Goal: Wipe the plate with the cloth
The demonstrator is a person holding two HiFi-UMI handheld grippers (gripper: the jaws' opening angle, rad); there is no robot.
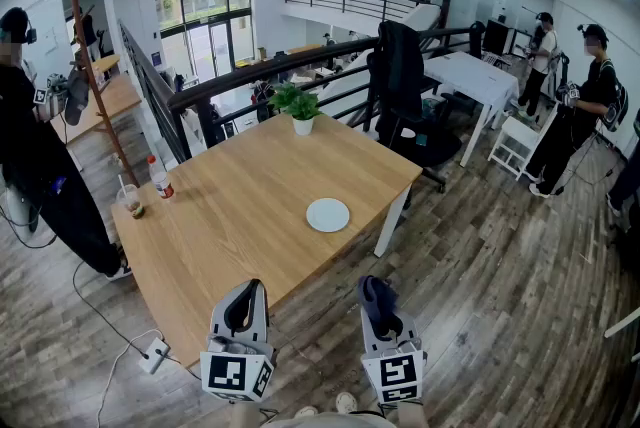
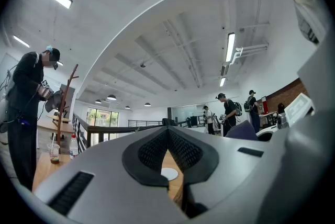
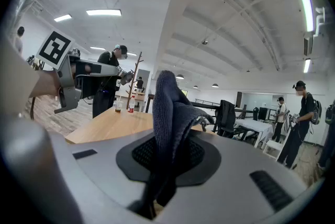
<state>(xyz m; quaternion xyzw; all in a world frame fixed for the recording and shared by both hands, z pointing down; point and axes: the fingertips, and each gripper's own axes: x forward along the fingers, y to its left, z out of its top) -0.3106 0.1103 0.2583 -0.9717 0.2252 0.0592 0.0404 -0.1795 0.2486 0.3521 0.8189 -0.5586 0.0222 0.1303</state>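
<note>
1. Holding a dark cloth (image 3: 170, 113) upright, the right gripper (image 1: 380, 301) has its jaws clamped on the fabric, just off the near edge of the wooden table (image 1: 230, 206).
2. The left gripper (image 1: 245, 301), at its nine o'clock, has its jaws pressed together on nothing.
3. The white plate (image 1: 328, 215) lies on the table farther out, at eleven o'clock from the right gripper and one o'clock from the left, well apart from both.
</note>
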